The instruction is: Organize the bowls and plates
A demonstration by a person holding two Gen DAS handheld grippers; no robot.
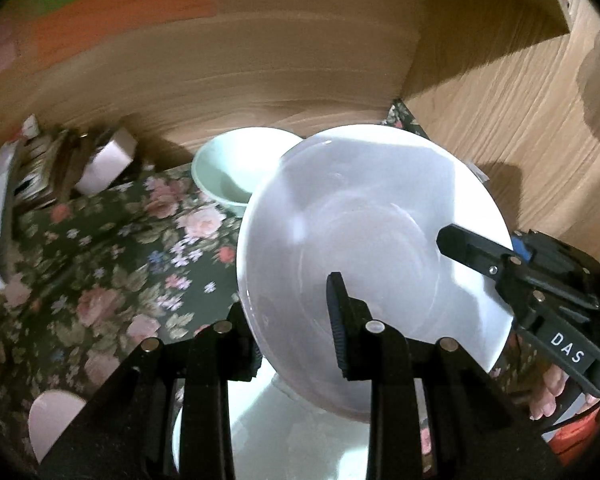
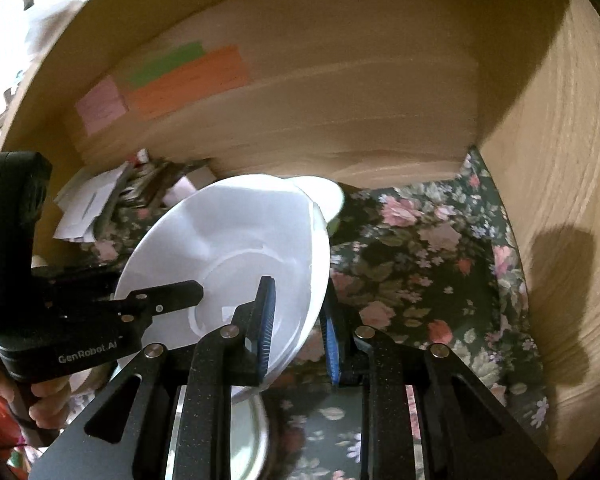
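A white deep bowl [image 1: 360,208] [image 2: 228,232] hangs tilted above the floral tablecloth [image 1: 108,264] [image 2: 420,256], held from two sides. My left gripper [image 1: 292,340] [image 2: 172,296] is shut on its near rim, one finger inside and one behind the wall. On the opposite rim my right gripper [image 2: 298,332] [image 1: 480,256] is shut the same way. A mint green bowl [image 1: 228,168] [image 2: 328,196] stands on the cloth just behind the white one. Under the lifted bowl lies another white plate [image 1: 280,432] [image 2: 248,440].
Wooden walls [image 1: 300,68] [image 2: 560,160] close in the back and right side of the space. Papers and small boxes [image 1: 60,168] [image 2: 100,200] are piled at the back left. Coloured sticky notes [image 2: 180,80] are on the back wall. A hand [image 1: 556,392] grips the right tool.
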